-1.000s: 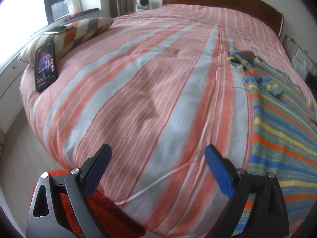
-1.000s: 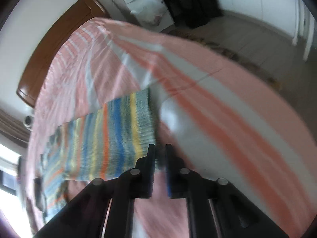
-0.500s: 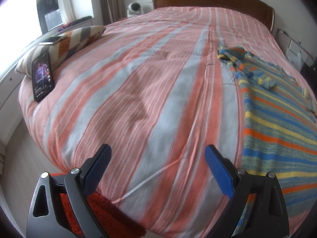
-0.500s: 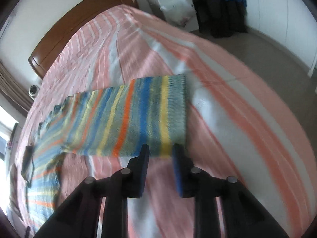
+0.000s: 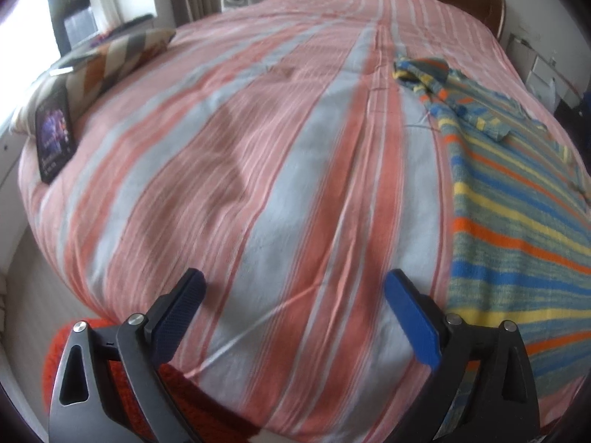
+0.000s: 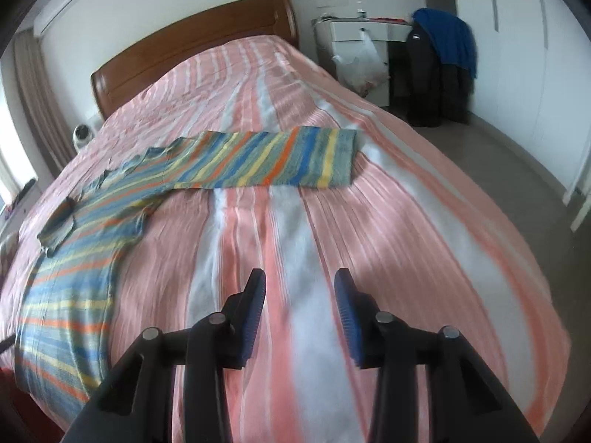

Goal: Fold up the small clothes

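A striped knit sweater (image 6: 258, 162) in blue, yellow, orange and grey-green lies flat on the pink-and-white striped bed (image 6: 369, 221). One sleeve stretches out toward the right across the bed. In the left wrist view the sweater (image 5: 517, 221) fills the right side, its collar end bunched further up. My right gripper (image 6: 300, 280) hovers over bare bedspread, well short of the sleeve; its jaws are opening and hold nothing. My left gripper (image 5: 293, 280) stands wide open near the bed's foot edge, to the left of the sweater, with nothing between its fingers.
A phone (image 5: 55, 136) leans on a striped pillow (image 5: 110, 62) at the bed's left edge. Something red-orange and knitted (image 5: 92, 361) lies below the foot edge. A wooden headboard (image 6: 192, 51), a white desk (image 6: 362, 37) and dark clothes on a chair (image 6: 439, 59) stand beyond.
My right gripper let go of the sleeve's end, drew back from it and opened. The sleeve now lies flat on the bed. The left gripper barely moved.
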`<state>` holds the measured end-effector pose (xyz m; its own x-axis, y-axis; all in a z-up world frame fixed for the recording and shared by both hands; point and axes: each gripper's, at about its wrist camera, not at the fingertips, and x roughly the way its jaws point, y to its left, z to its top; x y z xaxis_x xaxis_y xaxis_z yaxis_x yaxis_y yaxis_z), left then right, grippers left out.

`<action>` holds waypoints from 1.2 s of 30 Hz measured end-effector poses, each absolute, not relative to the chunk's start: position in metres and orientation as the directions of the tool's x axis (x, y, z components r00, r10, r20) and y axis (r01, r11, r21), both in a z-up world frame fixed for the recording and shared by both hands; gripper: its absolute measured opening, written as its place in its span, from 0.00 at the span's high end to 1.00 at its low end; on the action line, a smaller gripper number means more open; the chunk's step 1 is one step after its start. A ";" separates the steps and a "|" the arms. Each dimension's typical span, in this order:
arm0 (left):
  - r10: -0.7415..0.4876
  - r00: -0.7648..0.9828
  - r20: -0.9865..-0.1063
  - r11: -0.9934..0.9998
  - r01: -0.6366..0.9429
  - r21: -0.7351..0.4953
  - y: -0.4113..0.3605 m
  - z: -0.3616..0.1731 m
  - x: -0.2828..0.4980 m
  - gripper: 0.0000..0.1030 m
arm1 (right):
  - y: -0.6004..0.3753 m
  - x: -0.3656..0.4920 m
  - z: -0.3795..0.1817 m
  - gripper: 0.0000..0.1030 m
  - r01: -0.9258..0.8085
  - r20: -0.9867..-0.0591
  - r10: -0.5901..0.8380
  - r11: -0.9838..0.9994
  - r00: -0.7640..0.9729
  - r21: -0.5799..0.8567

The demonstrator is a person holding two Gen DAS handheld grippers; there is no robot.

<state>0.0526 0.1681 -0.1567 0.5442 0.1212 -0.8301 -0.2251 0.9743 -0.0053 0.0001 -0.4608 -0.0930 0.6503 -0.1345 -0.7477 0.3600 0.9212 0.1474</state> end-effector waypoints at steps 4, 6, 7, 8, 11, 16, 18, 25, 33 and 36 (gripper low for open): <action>0.115 0.530 -0.840 0.974 -0.228 -0.010 0.169 -0.165 0.055 0.00 | -0.460 -0.007 -0.108 0.60 0.398 -0.757 -0.150 0.904 0.635 0.155; 0.126 0.533 -0.837 0.973 -0.229 0.001 0.167 -0.168 0.054 0.00 | -0.458 -0.007 -0.109 0.57 0.397 -0.756 -0.159 0.907 0.634 0.143; 0.131 0.532 -0.837 0.974 -0.227 0.009 0.166 -0.168 0.054 0.00 | -0.456 -0.007 -0.110 0.54 0.393 -0.756 -0.160 0.909 0.634 0.138; 0.129 0.515 -0.847 0.976 -0.216 0.017 0.165 -0.167 0.054 0.00 | -0.455 -0.007 -0.110 0.54 0.390 -0.756 -0.160 0.911 0.635 0.134; 0.100 0.519 -0.849 0.987 -0.157 0.020 0.160 -0.138 0.051 0.04 | -0.452 -0.007 -0.112 0.53 0.391 -0.754 -0.172 0.912 0.634 0.121; -0.011 0.694 -0.720 0.975 0.168 0.147 0.098 -0.044 0.088 0.03 | -0.451 -0.007 -0.114 0.48 0.389 -0.748 -0.175 0.913 0.640 0.119; -0.106 0.678 -0.727 0.919 0.346 0.188 0.060 -0.034 0.116 0.03 | -0.450 -0.005 -0.116 0.45 0.387 -0.746 -0.174 0.914 0.642 0.119; -0.060 0.560 -0.827 0.703 0.612 0.363 -0.033 -0.113 0.214 0.15 | -0.448 -0.006 -0.117 0.43 0.381 -0.739 -0.175 0.917 0.651 0.118; -0.114 0.475 -0.873 0.900 0.422 0.112 0.014 -0.122 0.264 0.94 | -0.447 -0.006 -0.117 0.42 0.378 -0.737 -0.172 0.918 0.654 0.121; -0.122 0.570 -0.813 0.976 0.217 0.005 0.083 -0.084 0.266 0.94 | -0.447 -0.007 -0.117 0.41 0.378 -0.736 -0.171 0.918 0.655 0.122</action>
